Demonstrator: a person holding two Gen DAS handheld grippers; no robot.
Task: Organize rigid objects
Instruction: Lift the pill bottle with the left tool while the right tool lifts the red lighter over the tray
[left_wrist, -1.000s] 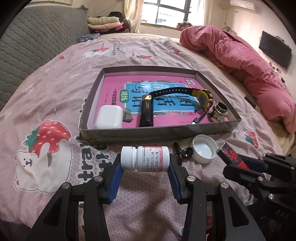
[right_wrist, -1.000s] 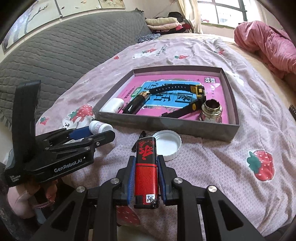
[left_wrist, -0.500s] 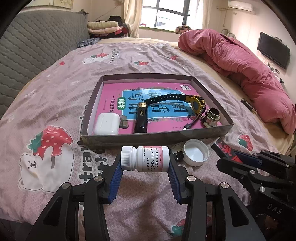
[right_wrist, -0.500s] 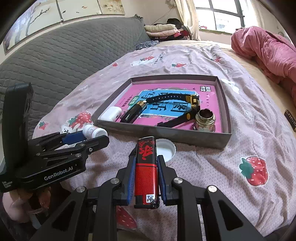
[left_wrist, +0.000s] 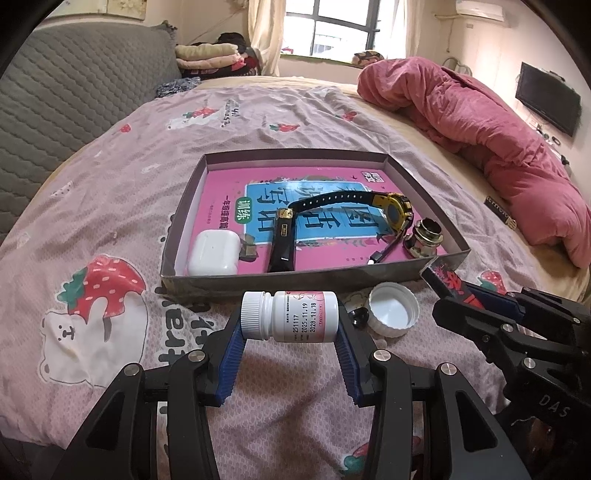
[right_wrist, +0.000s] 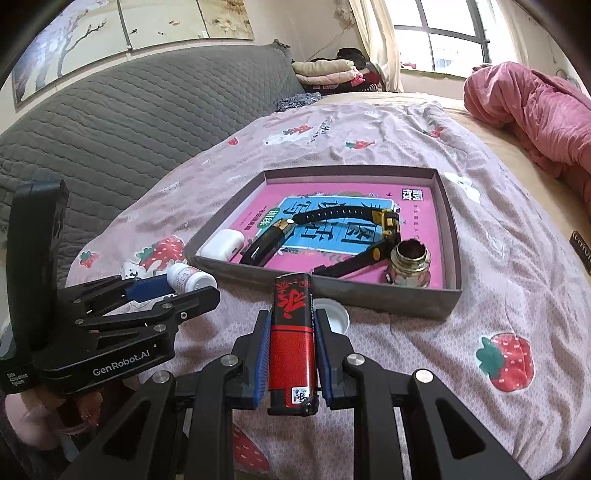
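Observation:
My left gripper (left_wrist: 290, 325) is shut on a white pill bottle (left_wrist: 291, 315), held sideways above the bed, just in front of the grey tray (left_wrist: 314, 282). My right gripper (right_wrist: 291, 332) is shut on a red and black lighter (right_wrist: 293, 332), held lengthwise in front of the tray (right_wrist: 388, 293). The tray holds a white earbud case (left_wrist: 214, 253), a black lighter (left_wrist: 282, 242), a black and yellow watch (left_wrist: 391, 208) and a metal fitting (left_wrist: 424, 243). The bottle also shows in the right wrist view (right_wrist: 190, 277). The red lighter shows in the left wrist view (left_wrist: 452, 282).
A white cap (left_wrist: 393, 310) lies on the sheet before the tray, with a small dark object (left_wrist: 360, 315) beside it. A pink duvet (left_wrist: 498, 147) is heaped at the right. A grey padded headboard (right_wrist: 110, 129) runs along the left.
Both grippers have risen and drawn back a little from the tray, each still holding its object. The objects in the tray have not moved.

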